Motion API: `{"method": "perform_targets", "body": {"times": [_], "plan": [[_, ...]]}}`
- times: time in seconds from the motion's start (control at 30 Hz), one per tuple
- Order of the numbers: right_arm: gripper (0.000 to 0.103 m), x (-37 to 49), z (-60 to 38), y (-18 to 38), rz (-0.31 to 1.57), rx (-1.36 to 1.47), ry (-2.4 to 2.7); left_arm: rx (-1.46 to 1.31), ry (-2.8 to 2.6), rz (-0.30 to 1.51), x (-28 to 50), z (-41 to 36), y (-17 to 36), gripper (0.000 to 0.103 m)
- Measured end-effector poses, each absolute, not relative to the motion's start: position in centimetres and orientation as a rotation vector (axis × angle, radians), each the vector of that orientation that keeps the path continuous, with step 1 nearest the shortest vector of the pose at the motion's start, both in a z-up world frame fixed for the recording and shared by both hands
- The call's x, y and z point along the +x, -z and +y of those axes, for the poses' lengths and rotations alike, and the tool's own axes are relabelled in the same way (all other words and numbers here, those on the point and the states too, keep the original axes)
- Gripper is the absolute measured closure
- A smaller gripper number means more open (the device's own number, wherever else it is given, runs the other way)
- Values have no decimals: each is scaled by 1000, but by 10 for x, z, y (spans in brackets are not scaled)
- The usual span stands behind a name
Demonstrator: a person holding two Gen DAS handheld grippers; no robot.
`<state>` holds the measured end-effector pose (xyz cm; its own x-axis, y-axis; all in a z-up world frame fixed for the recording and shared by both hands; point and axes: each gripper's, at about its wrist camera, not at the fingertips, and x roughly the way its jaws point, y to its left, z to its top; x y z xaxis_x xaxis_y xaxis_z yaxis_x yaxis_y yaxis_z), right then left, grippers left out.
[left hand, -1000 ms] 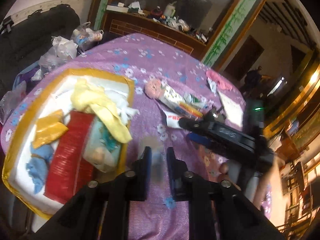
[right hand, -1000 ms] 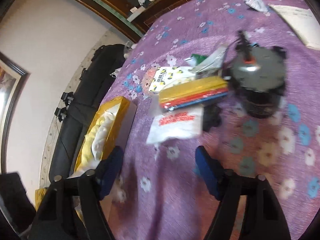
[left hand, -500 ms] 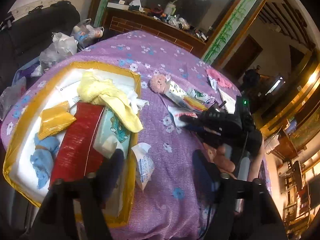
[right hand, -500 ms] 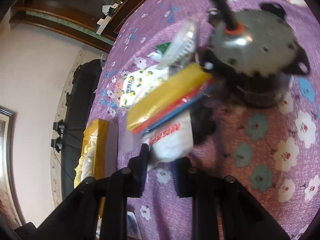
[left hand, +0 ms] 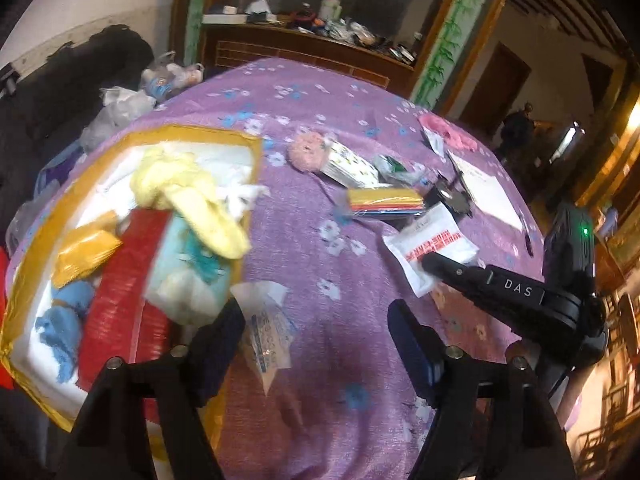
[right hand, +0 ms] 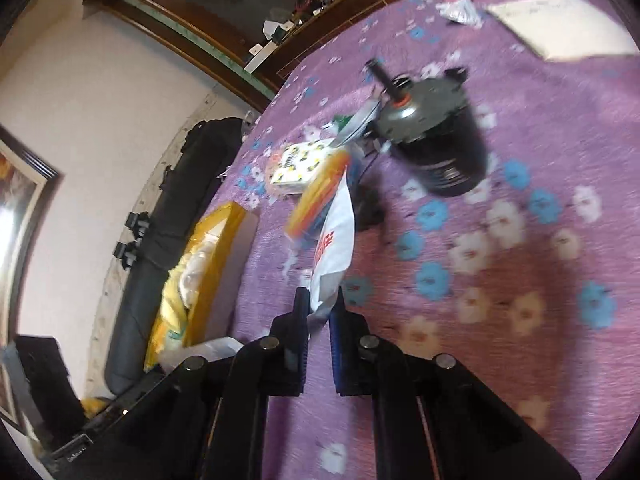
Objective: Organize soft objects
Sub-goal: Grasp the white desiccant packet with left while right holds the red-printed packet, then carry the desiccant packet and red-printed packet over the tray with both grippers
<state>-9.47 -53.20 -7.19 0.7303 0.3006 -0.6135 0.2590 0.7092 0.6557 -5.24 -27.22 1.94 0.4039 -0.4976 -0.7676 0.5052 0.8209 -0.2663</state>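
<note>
My right gripper [right hand: 319,312] is now pinching the white packet with red print [right hand: 334,240], jaws closed on its near corner, where half a second ago they were only closing around it as it lay flat; the packet is now standing up on edge off the purple flowered worktop [right hand: 500,280], so I am judging the pickup made and the carry to the yellow-rimmed tray [left hand: 248,148] the step in hand. My left gripper [left hand: 316,332] is hanging with its jaws spread wide and holding nothing; a second ago they were nearly together, and the small clear packet [left hand: 264,336] they were over is now lying between them, against the tray's near rim, seemingly outside it. That one may need nudging in. Counting what is in the tray: one yellow cloth [left hand: 192,196], one blue cloth [left hand: 60,324], one red pack [left hand: 120,284], one orange-yellow packet [left hand: 84,248], one teal tissue pack [left hand: 188,272]. Out on the worktop I am counting one pink puff [left hand: 306,152], one spotted white pack [left hand: 348,166], one striped stack of sponges [left hand: 386,200], one pink cloth at the far edge [left hand: 448,132], one sheet of paper [left hand: 488,190], and one dark motor [right hand: 432,140], which is not soft and is staying put, I think.
</note>
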Motion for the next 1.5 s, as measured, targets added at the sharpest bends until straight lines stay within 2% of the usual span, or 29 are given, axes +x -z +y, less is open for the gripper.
{"method": "perform_targets", "body": {"times": [0.23, 0.4, 0.6, 0.77, 1.0, 1.1, 1.13, 1.17, 1.23, 1.4, 1.47, 1.5], "plan": [[94, -105, -542, 78, 741, 829, -49, -9, 611, 1055, -37, -292, 2, 44], [94, -104, -541, 78, 734, 835, -51, 115, 601, 1040, -44, -312, 4, 44], [94, -104, -541, 79, 733, 844, -56, 220, 568, 993, -50, -328, 10, 39], [94, -104, -540, 79, 738, 838, -57, 297, 553, 981, -52, -336, 18, 27], [94, -103, -536, 78, 743, 824, -64, 310, 542, 948, -53, -336, 21, 26], [94, -103, -536, 77, 742, 819, -63, 287, 530, 928, -49, -332, 17, 40], [94, -102, -536, 77, 742, 822, -64, 271, 530, 929, -46, -328, 15, 50], [94, -102, -536, 78, 742, 825, -64, 235, 536, 938, -41, -322, 12, 65], [94, -102, -537, 78, 741, 829, -65, 186, 523, 961, -32, -311, 9, 86], [94, -101, -537, 78, 743, 822, -68, -18, 583, 1041, -14, -282, 4, 93], [94, -101, -537, 77, 742, 821, -68, -68, 617, 1056, -14, -278, 0, 101], [94, -101, -537, 77, 741, 821, -67, -86, 621, 1062, -15, -277, -2, 102]]}}
